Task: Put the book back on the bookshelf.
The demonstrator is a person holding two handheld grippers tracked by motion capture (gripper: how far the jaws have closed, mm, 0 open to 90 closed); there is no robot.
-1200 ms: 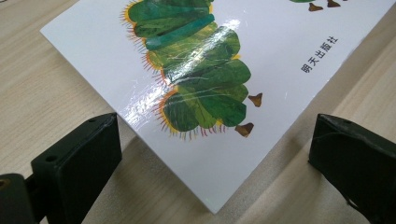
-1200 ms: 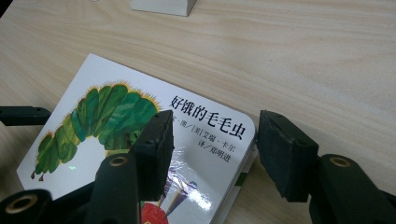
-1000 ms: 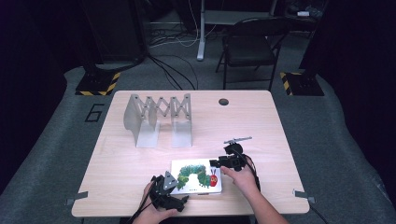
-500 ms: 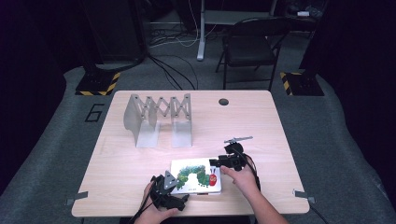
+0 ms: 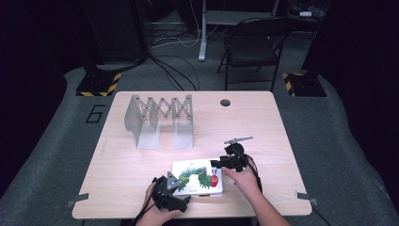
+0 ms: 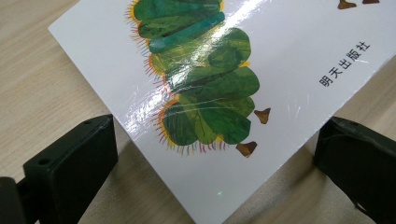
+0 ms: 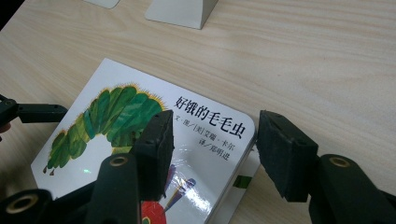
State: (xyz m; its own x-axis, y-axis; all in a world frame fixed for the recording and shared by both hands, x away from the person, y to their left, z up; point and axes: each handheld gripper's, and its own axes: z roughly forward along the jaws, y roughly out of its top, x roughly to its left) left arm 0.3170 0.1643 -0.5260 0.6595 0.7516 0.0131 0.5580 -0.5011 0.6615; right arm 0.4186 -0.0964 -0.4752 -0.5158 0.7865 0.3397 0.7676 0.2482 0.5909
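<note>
Nothing has shifted since a second ago: both claws hold their places at the book (image 5: 197, 176). Left claw (image 5: 176, 190) stands open astride the book's near-left corner, jaws clear of the edges. Right claw (image 5: 221, 164) is open too, one jaw over the cover, one beyond the book's corner. Beyond the book stands a grey folding rack (image 5: 160, 120) on the table (image 5: 254, 122).

The book (image 7: 140, 140) cover is showing the title 好饿的毛毛虫 — and 明天出版社 along its edge — while the floor mat (image 5: 70, 136) is bearing a "6".
</note>
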